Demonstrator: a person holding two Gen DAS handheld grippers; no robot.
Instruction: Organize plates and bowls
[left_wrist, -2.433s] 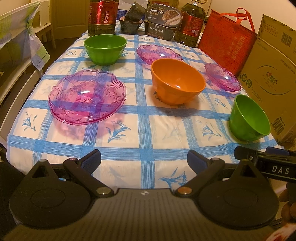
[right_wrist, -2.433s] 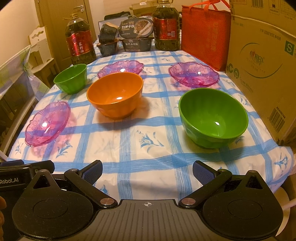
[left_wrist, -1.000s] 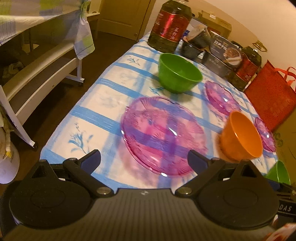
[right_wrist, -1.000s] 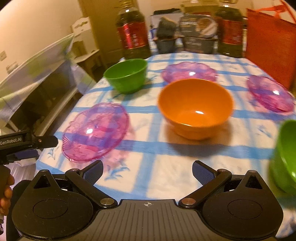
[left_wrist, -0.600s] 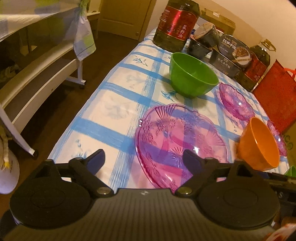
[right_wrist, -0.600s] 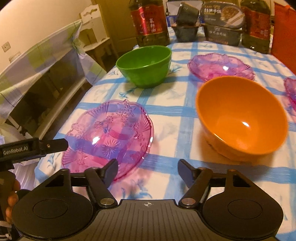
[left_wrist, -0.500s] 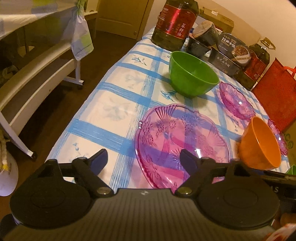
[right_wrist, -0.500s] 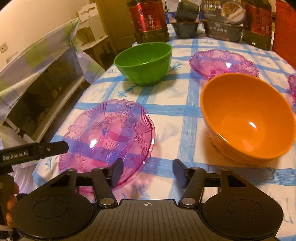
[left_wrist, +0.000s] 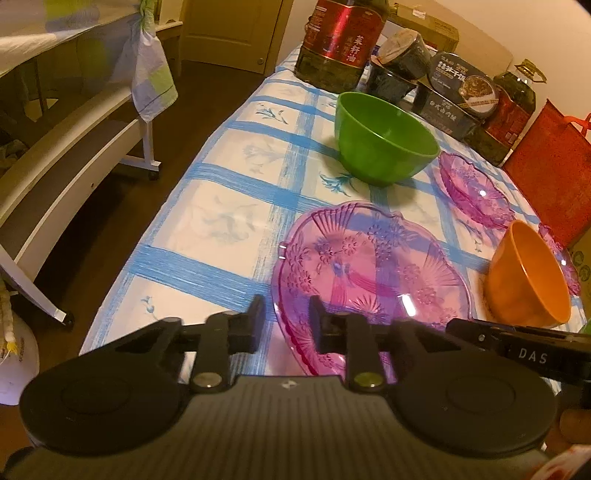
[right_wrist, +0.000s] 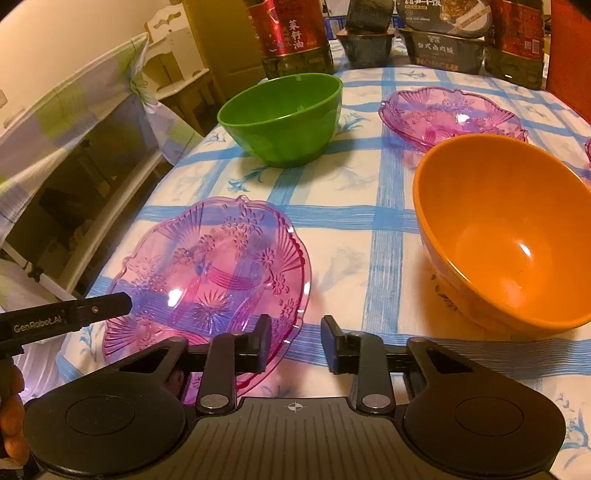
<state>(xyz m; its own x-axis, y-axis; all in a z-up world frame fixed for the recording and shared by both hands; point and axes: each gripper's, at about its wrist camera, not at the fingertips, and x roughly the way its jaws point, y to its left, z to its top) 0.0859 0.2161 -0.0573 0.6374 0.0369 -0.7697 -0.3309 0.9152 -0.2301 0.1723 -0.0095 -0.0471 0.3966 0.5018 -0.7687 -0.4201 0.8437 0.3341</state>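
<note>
A large pink glass plate (left_wrist: 369, 266) lies near the table's front left; it also shows in the right wrist view (right_wrist: 210, 273). My left gripper (left_wrist: 284, 325) straddles the plate's near left rim, its jaws narrowed with a gap still between them. My right gripper (right_wrist: 293, 345) straddles the plate's near right rim, also partly closed with a gap. An orange bowl (right_wrist: 506, 229) stands right of the plate. A green bowl (right_wrist: 282, 114) stands behind it. A second pink plate (right_wrist: 450, 114) lies further back.
Oil bottles (left_wrist: 340, 37) and food boxes (right_wrist: 443, 48) line the table's far edge. A red bag (left_wrist: 554, 162) stands at the right. A white rack (left_wrist: 74, 147) and the floor lie beyond the table's left edge. A third pink plate (left_wrist: 563, 258) peeks out behind the orange bowl.
Both grippers moved in on the large pink plate from either side, and both have narrowed their jaws around its near rim. The plate has not moved.
</note>
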